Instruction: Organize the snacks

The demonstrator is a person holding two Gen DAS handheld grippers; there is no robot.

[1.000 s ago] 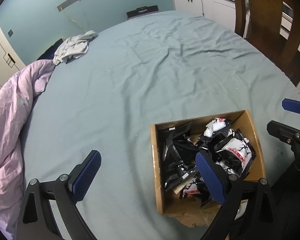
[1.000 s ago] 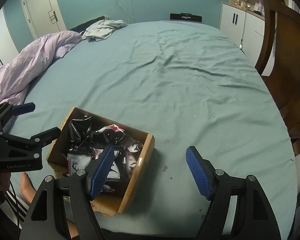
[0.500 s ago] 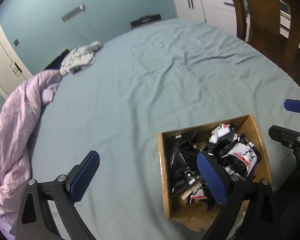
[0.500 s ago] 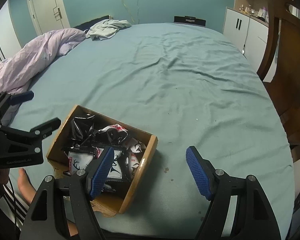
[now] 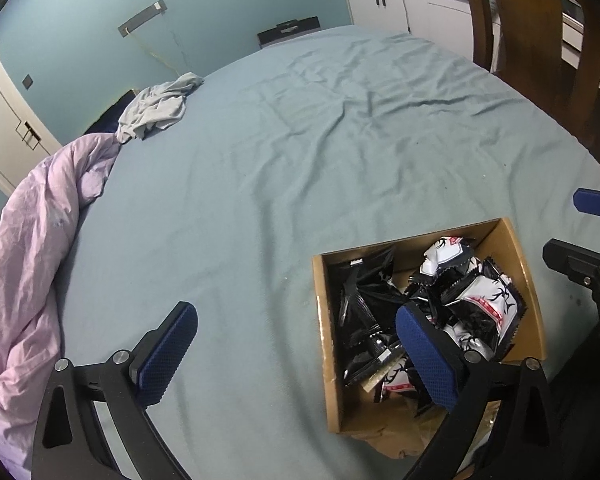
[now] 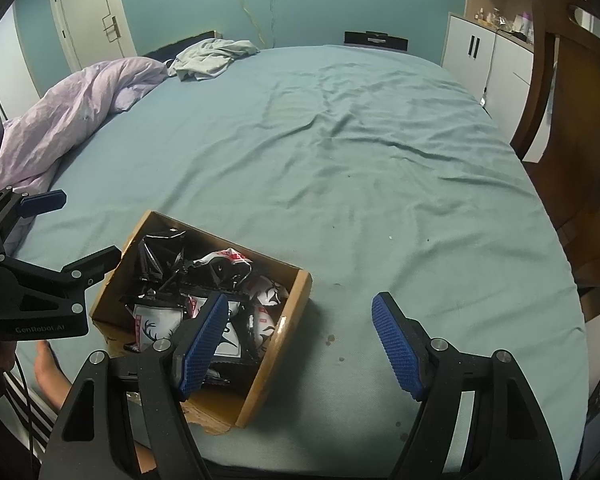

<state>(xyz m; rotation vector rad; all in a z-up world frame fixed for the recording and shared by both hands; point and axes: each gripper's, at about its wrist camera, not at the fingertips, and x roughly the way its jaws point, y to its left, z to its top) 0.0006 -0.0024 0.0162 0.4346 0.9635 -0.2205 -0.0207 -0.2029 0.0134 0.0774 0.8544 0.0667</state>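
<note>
Snack packets (image 5: 452, 304), black and white with an antler print, lie heaped in an open cardboard box (image 5: 324, 320) at the near right of the left wrist view. That box sits on the near part of a bed sheet (image 5: 300, 140), whose wide teal spread carries no packets. The left gripper (image 5: 296, 350) hangs above it with its blue pads wide apart and nothing between them; its right pad overlaps the box's heap. A lilac duvet (image 5: 32, 248) is bunched along the left edge, and the right gripper's tip shows at the right.

From the right wrist view the same box (image 6: 296, 300) lies near left, packets (image 6: 220, 284) jumbled inside, its near flap torn. The right gripper (image 6: 304, 346) is also spread open and empty, straddling the box's right wall and bare sheet (image 6: 380, 160).

With every visible packet in the box, the scene suits either a pile waiting to be sorted out or one already gathered in; the pictures do not settle which.
</note>
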